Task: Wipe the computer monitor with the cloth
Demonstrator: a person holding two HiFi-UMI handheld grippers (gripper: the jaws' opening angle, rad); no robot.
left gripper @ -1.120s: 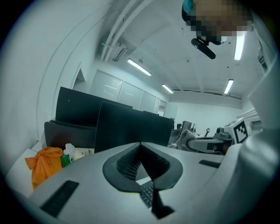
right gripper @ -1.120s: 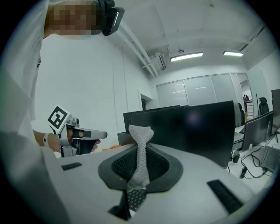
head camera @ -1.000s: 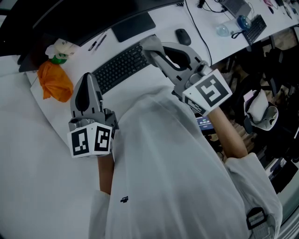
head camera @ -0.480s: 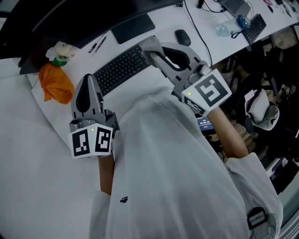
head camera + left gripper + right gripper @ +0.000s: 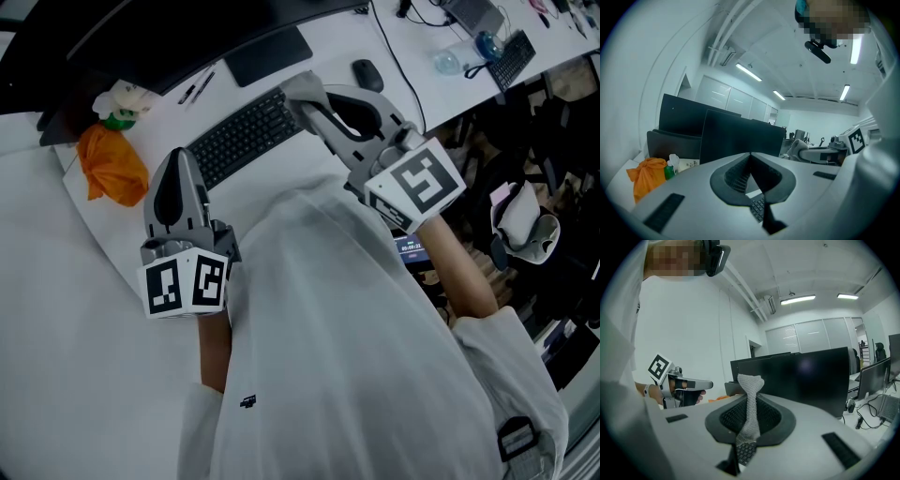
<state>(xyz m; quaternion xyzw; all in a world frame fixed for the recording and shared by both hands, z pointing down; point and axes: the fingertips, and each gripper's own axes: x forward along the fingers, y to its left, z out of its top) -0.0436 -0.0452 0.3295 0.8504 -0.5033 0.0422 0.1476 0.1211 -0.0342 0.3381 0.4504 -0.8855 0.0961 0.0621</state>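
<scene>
A grey mesh cloth (image 5: 749,399) is pinched between the jaws of my right gripper (image 5: 749,397), which is shut on it; the cloth's top sticks up in front of the dark monitor (image 5: 806,378). In the head view the right gripper (image 5: 302,94) hovers over the black keyboard (image 5: 244,136), the cloth (image 5: 298,86) bunched at its tip. My left gripper (image 5: 176,180) is shut and empty, held above the desk left of the keyboard. From the left gripper view, its closed jaws (image 5: 751,157) face the monitor (image 5: 740,138).
An orange bag (image 5: 111,164) and a green-capped bottle (image 5: 117,117) lie at the desk's left. A mouse (image 5: 367,72), pens (image 5: 195,86) and the monitor base (image 5: 267,53) sit behind the keyboard. A second desk (image 5: 487,42) with cables stands at right.
</scene>
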